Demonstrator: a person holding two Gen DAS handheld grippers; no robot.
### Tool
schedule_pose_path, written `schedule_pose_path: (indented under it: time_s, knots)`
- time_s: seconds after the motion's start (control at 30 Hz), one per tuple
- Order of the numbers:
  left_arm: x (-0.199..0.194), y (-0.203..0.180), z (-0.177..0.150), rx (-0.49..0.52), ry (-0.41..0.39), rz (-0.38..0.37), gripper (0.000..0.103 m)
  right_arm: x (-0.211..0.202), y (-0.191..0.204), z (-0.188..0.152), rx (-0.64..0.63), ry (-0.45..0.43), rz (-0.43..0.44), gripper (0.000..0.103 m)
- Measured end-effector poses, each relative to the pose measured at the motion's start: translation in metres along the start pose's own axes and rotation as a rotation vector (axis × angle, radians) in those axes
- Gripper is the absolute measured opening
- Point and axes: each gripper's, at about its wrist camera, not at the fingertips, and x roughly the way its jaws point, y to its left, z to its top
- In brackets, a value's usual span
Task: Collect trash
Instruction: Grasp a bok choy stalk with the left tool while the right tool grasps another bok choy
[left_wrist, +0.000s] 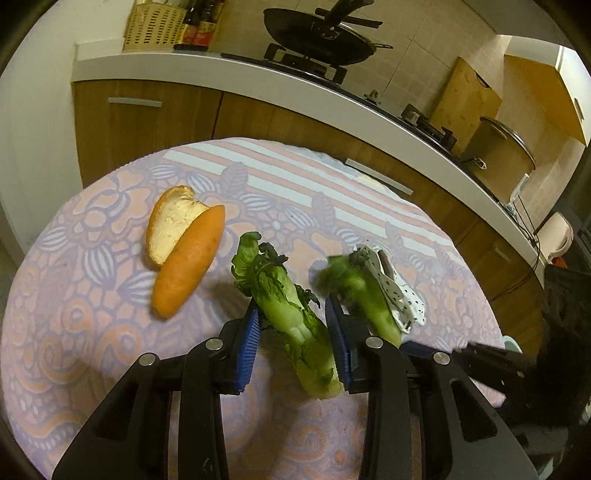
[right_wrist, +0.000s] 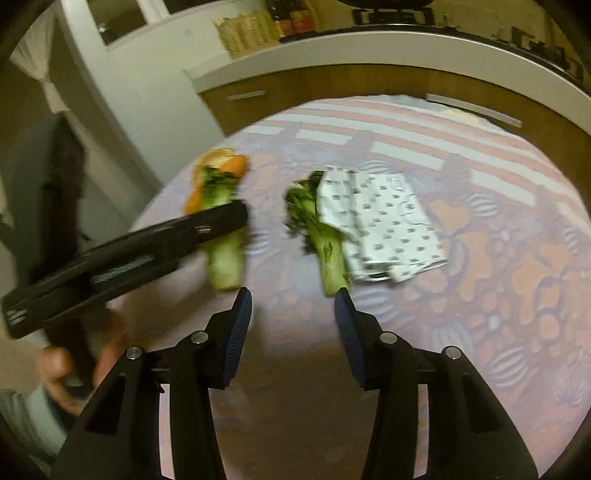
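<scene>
Left tool (left_wrist: 292, 309): its blue ribbed pads (left_wrist: 246, 345) are closed on a short stalk of leafy greens (left_wrist: 295, 332), gripping it at mid-length. The cut base points toward me and the dark leaves point away. In the right wrist view this tool shows side-on, blurred, with the pale base of the stalk sticking out below the finger. A hand (right_wrist: 59, 373) in a grey sleeve (right_wrist: 22, 413) grips its handle at the lower left.

Right tool (right_wrist: 292, 291): the jaws stand at a middling gap with nothing between the pads. It hangs above the counter (right_wrist: 480, 332), which is covered by a floral cloth in pink and lilac. The tip of its right-hand pad lies just beside the cut base of a second stalk of greens (right_wrist: 325, 251). I cannot tell whether they touch.

Second stalk: it lies on the counter with its base toward me. Its far side is against a folded white wrapper with dark dots (right_wrist: 388, 221), and the wrapper's edge overlaps the leaves.

Further out on the left are a carrot (left_wrist: 188, 262) and a curled piece of orange peel (left_wrist: 170, 225). They touch, and the carrot lies partly across the peel's pale inner face. Both are well apart from the wrapper.

Beyond the counter is a kitchen worktop (left_wrist: 258, 70) over wooden cupboards. On it stand:
- a woven basket (left_wrist: 151, 29) and bottles (left_wrist: 199, 26) at the left;
- a black wok (left_wrist: 317, 40) on the hob;
- a chopping board (left_wrist: 461, 96) leaning on the tiled wall;
- a lidded pot (left_wrist: 502, 147) at the right.
</scene>
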Motion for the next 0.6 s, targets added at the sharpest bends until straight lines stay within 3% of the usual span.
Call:
schedule_pose_path:
  time_s: [0.1,0.23,0.3,0.4,0.5,0.53,0.57,0.6]
  knots:
    - [0.000,0.001,0.000,0.000,0.001,-0.004,0.033,0.002,-0.011,0.009,0.020,-0.011,-0.023,0.043]
    - [-0.001,0.002,-0.001,-0.003,0.002,-0.007,0.033,0.010,-0.020,0.031,0.007,-0.038,-0.121,0.044]
    - [-0.001,0.002,-0.001,-0.003,0.001,-0.008,0.033,0.017,-0.025,0.037,0.021,-0.013,-0.082,0.044]
    - [0.000,0.002,-0.002,-0.002,0.000,-0.009,0.033,0.021,-0.015,0.034,-0.016,-0.001,-0.066,0.044]
    - [0.000,-0.001,-0.002,0.006,-0.002,-0.004,0.032,0.027,0.001,0.035,-0.071,-0.010,-0.149,0.043]
    - [-0.001,-0.001,-0.002,0.007,-0.005,-0.003,0.032,0.028,0.002,0.037,-0.070,-0.012,-0.162,0.037]
    - [-0.001,-0.001,-0.002,0.008,-0.006,-0.003,0.033,0.029,0.001,0.037,-0.064,-0.015,-0.161,0.024]
    - [-0.002,-0.001,-0.003,0.008,-0.008,-0.001,0.032,0.029,0.001,0.038,-0.059,-0.016,-0.150,0.022]
